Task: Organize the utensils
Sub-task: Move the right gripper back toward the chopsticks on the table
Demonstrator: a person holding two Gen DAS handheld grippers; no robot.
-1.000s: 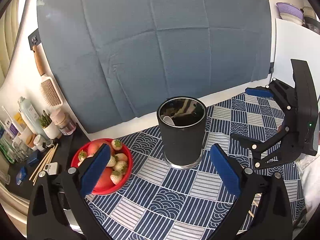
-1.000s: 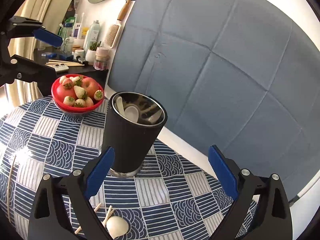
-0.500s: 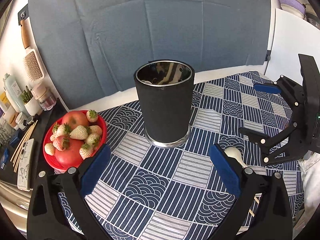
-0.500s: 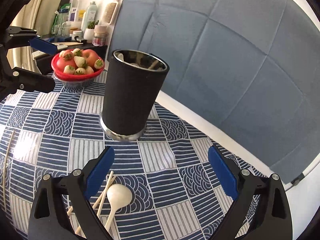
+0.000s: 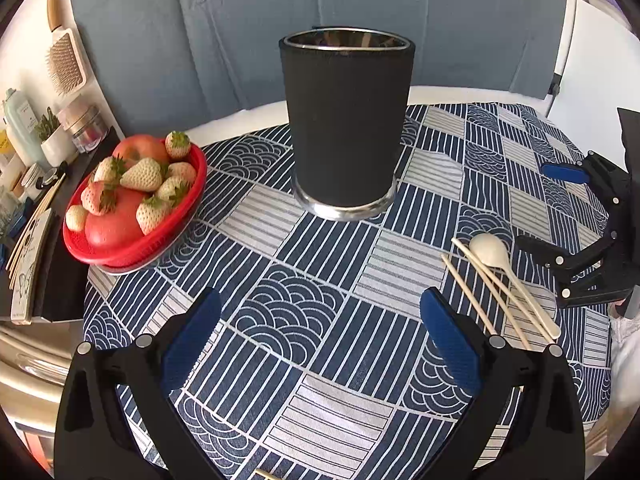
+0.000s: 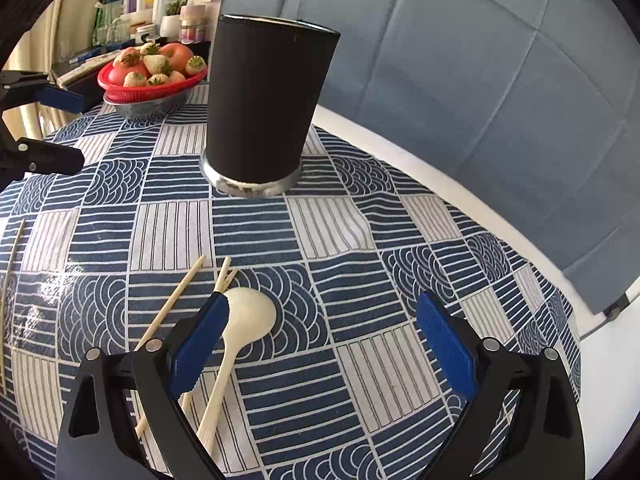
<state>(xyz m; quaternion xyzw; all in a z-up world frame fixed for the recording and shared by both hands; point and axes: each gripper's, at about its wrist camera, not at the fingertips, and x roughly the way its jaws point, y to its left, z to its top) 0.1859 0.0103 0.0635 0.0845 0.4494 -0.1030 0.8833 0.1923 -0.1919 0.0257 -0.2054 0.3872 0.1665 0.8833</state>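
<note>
A tall black utensil holder [image 5: 346, 128] with a steel rim stands upright on the blue patterned tablecloth [image 5: 304, 312]; its inside is hidden from both views. A cream spoon [image 5: 492, 254] and pale wooden chopsticks [image 5: 480, 300] lie on the cloth to the holder's front right. My left gripper [image 5: 320, 336] hangs open and empty over the cloth, short of the holder. My right gripper [image 6: 322, 340] is open and empty too, low over the cloth. Its left finger covers part of the spoon [image 6: 248, 320] and the chopsticks [image 6: 172, 304]. The holder [image 6: 266, 108] stands beyond them.
A red bowl [image 5: 132, 236] of strawberries and apples sits left of the holder. A dark shelf [image 5: 24, 184] with bottles and jars runs along the far left. A grey cloth backdrop [image 5: 360, 4] rises behind the table. One more chopstick [image 6: 10, 280] lies near the left table edge.
Both grippers have dropped from above the holder toward the cloth. The holder's inside has gone out of sight, and the spoon and chopsticks have come into view.
</note>
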